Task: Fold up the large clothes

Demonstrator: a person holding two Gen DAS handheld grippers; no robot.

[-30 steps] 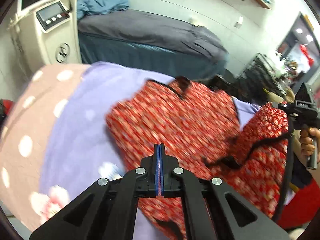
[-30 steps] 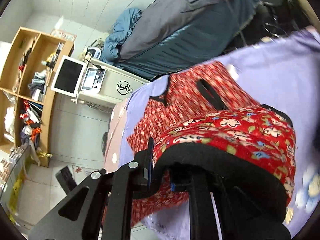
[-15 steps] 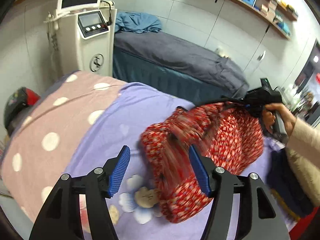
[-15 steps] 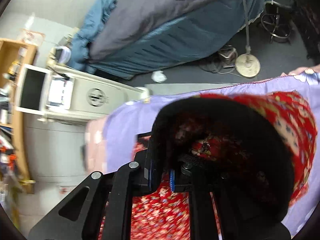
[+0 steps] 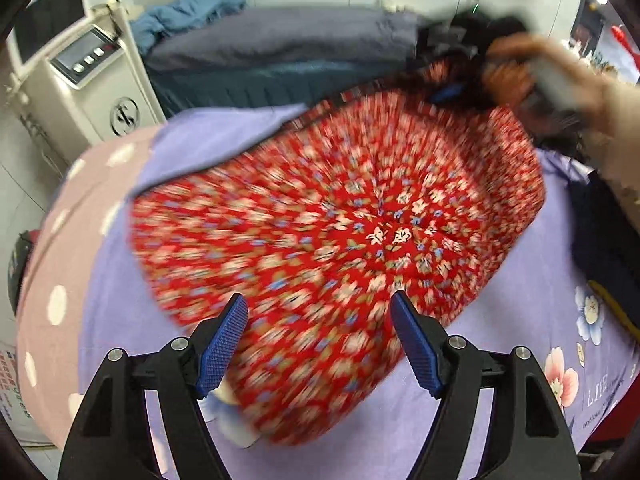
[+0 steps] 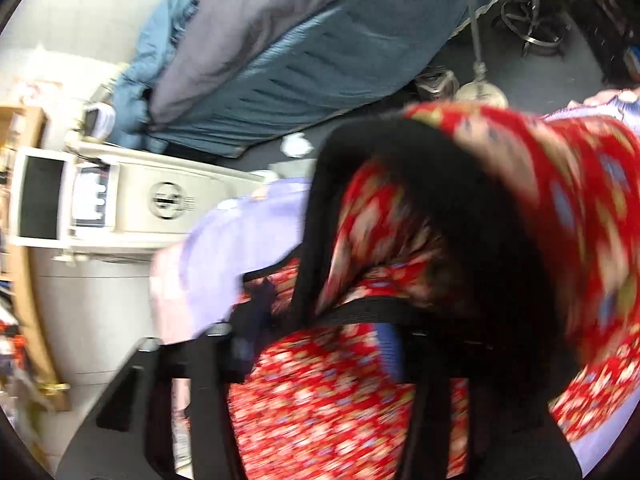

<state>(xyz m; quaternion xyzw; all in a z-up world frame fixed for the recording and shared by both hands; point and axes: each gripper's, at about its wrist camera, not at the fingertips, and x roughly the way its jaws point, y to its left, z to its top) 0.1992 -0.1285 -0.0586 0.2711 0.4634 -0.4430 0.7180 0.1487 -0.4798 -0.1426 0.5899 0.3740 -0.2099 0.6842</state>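
The lilac floral sheet (image 5: 520,320) covers the work surface, with a pink polka-dot cover (image 5: 52,240) along its left edge. Beyond them stands a second bed with a grey blanket (image 5: 280,36) and a crumpled blue cloth (image 5: 192,8) at its head, and next to it a white machine with a small screen (image 5: 80,76).

The task's thing, a red floral garment (image 5: 340,232) trimmed in black, lies across the middle of the sheet. Most of it rests flat, but its far right corner is raised off the sheet. It is blurred, so creases and edges cannot be read well.

The left tongs (image 5: 318,340) hover just above the near edge of the garment, spread wide with nothing between the blue pads (image 5: 224,340).

The right tongs (image 5: 448,90) are at the garment's raised far corner, held by the person's hand (image 5: 516,68). In the right wrist view, red cloth and its black trim (image 6: 360,208) drape over and between the fingers, so they appear to be clamped on the fabric, though blur hides the exact bite.

As a judgement, the fold is at an early to middle point: one end is being carried over, no neat layered stack shows yet, and the remaining folds and smoothing are left.
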